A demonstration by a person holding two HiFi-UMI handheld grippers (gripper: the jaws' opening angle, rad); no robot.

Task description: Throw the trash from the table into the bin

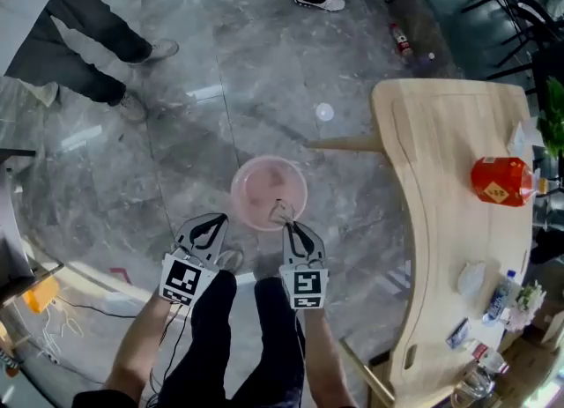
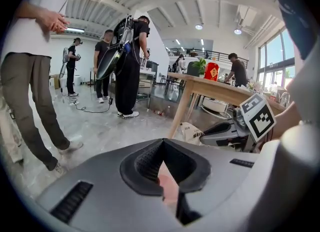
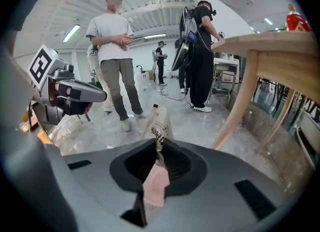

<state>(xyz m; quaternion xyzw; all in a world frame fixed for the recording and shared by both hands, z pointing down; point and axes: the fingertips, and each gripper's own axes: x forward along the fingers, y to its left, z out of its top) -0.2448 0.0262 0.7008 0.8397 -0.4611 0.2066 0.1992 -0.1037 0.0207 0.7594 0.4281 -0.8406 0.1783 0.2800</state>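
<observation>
We wear loose black trousers [image 1: 220, 336], and the toe of a pale grey shoe [image 1: 231, 260] shows just past them. Our forearms are bare as far as the head view reaches.

Our left gripper [image 1: 210, 224] and right gripper [image 1: 289, 224] look alike. Each has a pale grey plastic shell with black tapering jaws. At the back of each sits a white cube printed with black square markers, the left marker cube [image 1: 182, 279] and the right marker cube [image 1: 305, 286].

In each gripper view the shell is broad, smooth and matt grey. A black oval recess in it holds ribbed black rubber pads [image 2: 145, 161]. Dark ribbed slots [image 2: 70, 202] are set into the shell on either side.
</observation>
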